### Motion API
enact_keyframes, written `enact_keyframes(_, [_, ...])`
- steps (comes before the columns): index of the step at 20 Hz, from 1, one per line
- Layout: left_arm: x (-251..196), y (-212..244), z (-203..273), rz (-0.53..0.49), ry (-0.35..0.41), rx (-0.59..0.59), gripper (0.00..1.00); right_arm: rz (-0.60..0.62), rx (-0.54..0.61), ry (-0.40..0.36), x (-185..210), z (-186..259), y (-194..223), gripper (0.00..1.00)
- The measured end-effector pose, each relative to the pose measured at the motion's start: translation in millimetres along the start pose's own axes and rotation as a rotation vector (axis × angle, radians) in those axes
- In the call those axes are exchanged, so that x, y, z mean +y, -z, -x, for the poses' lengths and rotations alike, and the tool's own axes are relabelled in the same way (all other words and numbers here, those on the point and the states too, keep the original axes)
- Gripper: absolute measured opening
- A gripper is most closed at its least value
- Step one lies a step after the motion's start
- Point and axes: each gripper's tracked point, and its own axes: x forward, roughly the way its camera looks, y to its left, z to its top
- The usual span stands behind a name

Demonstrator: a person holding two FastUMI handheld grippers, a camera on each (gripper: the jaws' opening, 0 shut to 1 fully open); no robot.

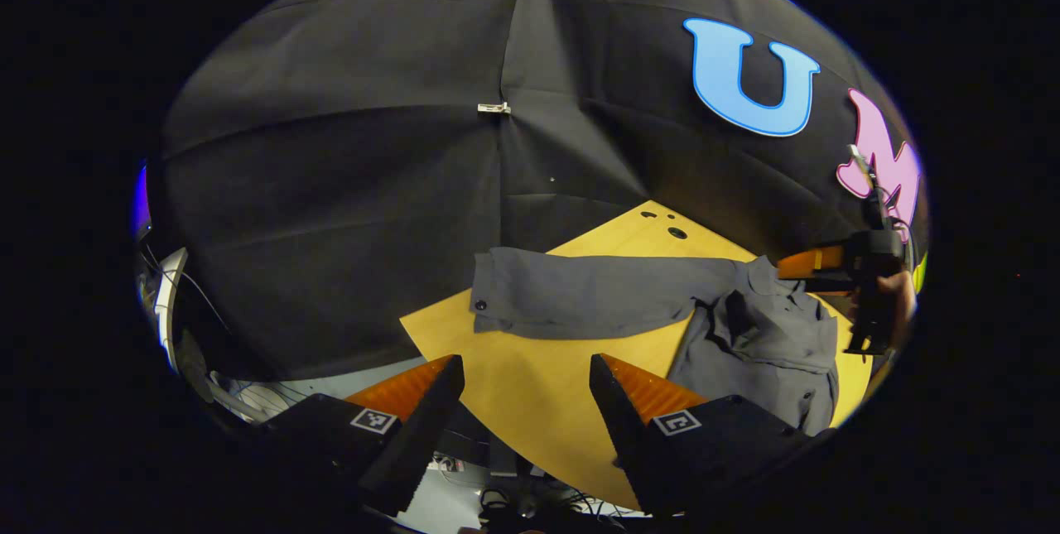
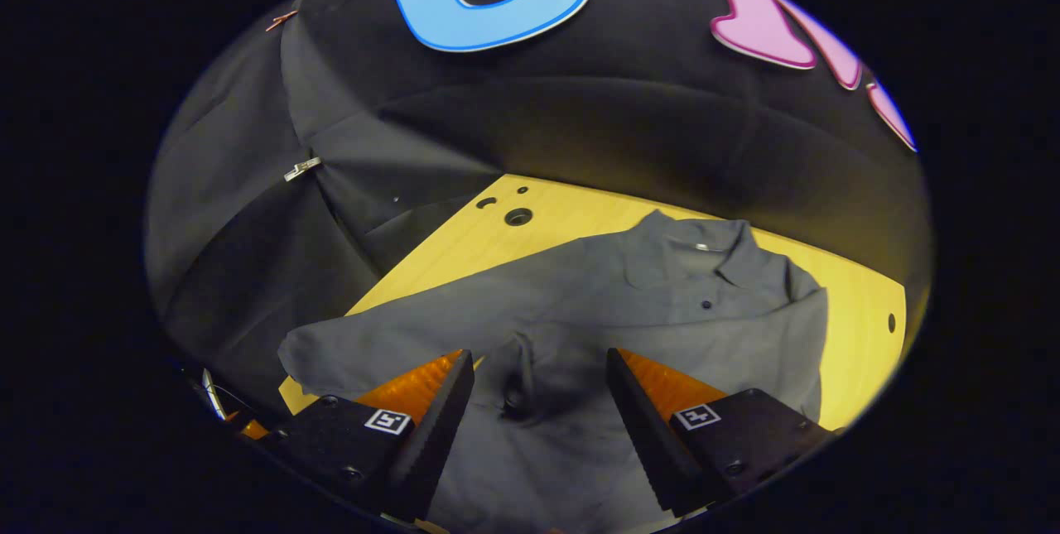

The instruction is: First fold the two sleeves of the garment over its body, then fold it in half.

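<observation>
At the bottom of the right gripper view, the right gripper (image 2: 538, 401) hangs with fingers wide over the shirt (image 2: 629, 310) on the table (image 2: 861, 310). Lower in the left gripper view, the left gripper (image 1: 526, 401) gapes, holding nothing, near the outstretched sleeve (image 1: 580, 294). Limp cloth could drag or bunch if pinched. No readable writing.

Dim booth, table (image 1: 530, 401) brightly lit from above, strong fisheye bending, sharp focus

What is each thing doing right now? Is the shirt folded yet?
shirt: flat on the table, not folded
long sleeve: stretched straight out, not folded
left hand-held gripper: open, holding nothing
right hand-held gripper: open, above the shirt
table: shirt on it
</observation>
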Motion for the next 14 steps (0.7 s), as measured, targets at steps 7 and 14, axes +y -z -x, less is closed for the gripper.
enact_keyframes(7, [26, -11, -86, 0.007, -0.025, 0.019, 0.96, -0.101, -0.076, 0.117, -47, 90, 19, 0.99])
enact_keyframes(14, [45, -17, -160, 0.008, -0.04, 0.063, 0.96, -0.179, -0.06, 0.269, -96, 172, 76, 0.99])
